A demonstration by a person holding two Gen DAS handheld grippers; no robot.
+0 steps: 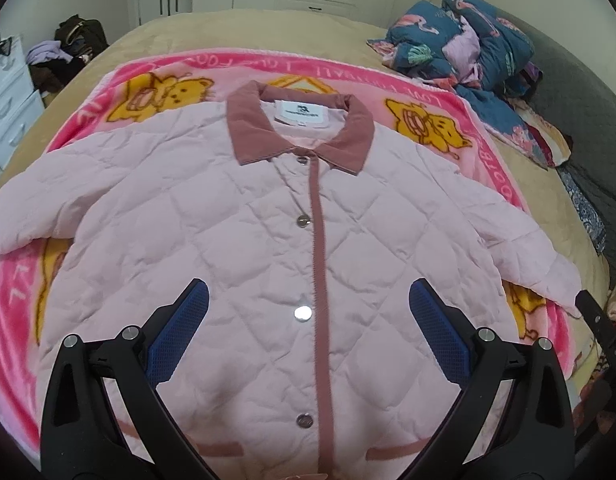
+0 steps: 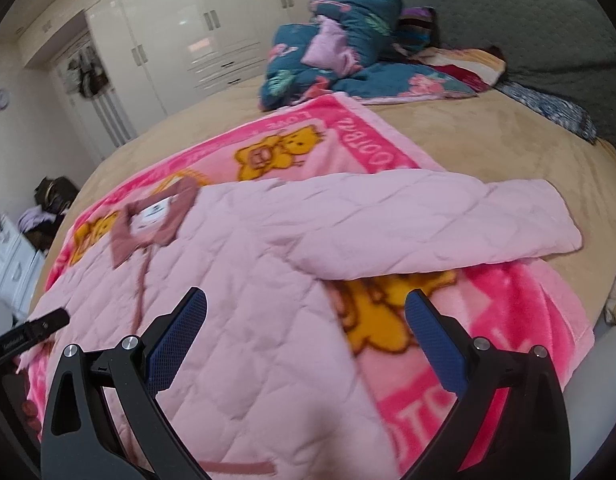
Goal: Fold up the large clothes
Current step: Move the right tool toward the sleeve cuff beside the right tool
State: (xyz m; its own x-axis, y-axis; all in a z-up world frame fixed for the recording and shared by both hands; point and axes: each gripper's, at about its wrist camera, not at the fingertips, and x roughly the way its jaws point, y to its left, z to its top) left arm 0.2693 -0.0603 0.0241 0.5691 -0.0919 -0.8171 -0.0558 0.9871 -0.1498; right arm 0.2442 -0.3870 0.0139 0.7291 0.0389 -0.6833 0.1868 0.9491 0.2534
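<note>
A pale pink quilted jacket (image 1: 268, 248) lies flat and front-up on a pink cartoon blanket (image 1: 435, 92), which is spread over a tan bed (image 1: 236, 32). The jacket is buttoned, with silver snaps beside its dusty-rose placket (image 1: 319, 264), and its collar (image 1: 300, 124) points toward the far side of the blanket. Both sleeves stretch sideways from the jacket's body; the right sleeve (image 2: 447, 224) runs off the blanket's edge onto the bed.

The left gripper (image 1: 308, 300) hovers over the jacket's lower front, straddling the placket, its blue-padded fingers (image 1: 188, 320) spread wide and holding nothing. The right gripper (image 2: 306, 304) hangs over the jacket's right side just below the sleeve, jaws equally wide apart and empty; one finger is above the jacket, the other above the bare blanket.

Beyond the blanket's far right corner sits a bundled teal quilt (image 1: 467, 40). White wardrobes (image 2: 180, 36) stand past the bed, and a white dresser (image 1: 8, 108) with a heap of clothes is off the blanket's left side.
</note>
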